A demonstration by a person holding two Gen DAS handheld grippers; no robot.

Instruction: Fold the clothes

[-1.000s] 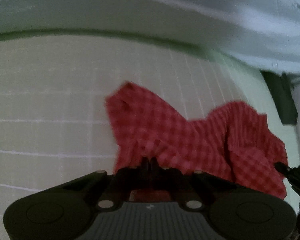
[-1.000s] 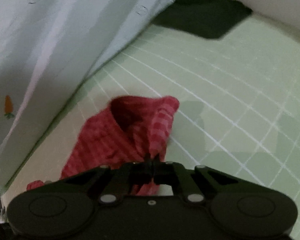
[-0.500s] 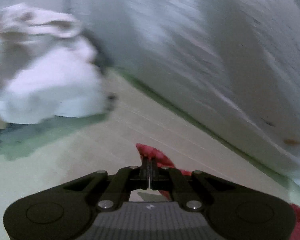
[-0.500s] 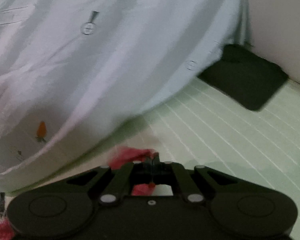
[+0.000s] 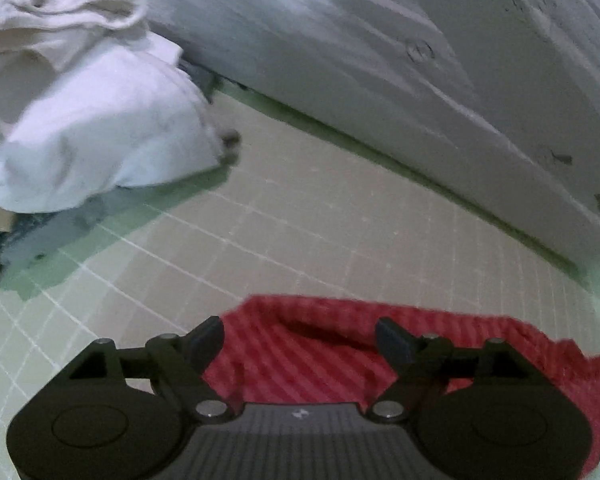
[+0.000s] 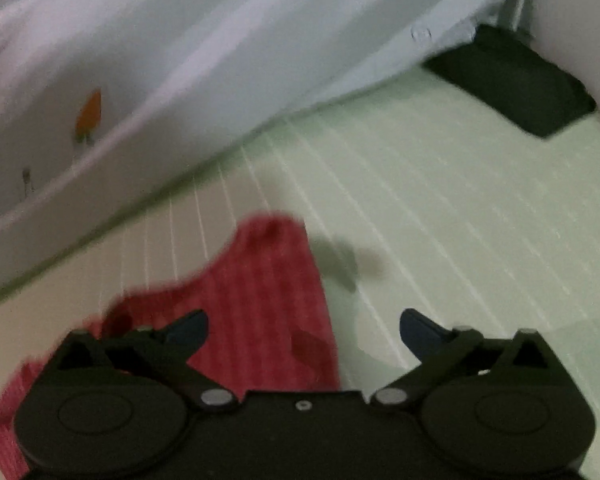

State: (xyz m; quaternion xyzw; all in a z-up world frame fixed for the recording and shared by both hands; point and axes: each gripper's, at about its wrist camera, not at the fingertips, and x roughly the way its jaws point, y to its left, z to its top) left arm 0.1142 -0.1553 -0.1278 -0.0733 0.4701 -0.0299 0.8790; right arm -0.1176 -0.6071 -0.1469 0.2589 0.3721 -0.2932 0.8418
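Observation:
A red checked cloth lies on the pale green gridded mat, its near edge below my left gripper. That gripper's jaws are opening and stand wide apart above the cloth, with no pad pressing on it. In the right wrist view the same red cloth spreads to the lower left, one corner pointing away. My right gripper hangs over its right edge, jaws opening wide, nothing pinched between them.
A white quilt with small carrot prints runs along the far side of the mat. A heap of white clothes sits at the left. A dark folded item lies in the far right corner by the wall.
Both grippers were shut on the red cloth and carried it sideways. Now both stand wide apart and the cloth lies spread on the mat.

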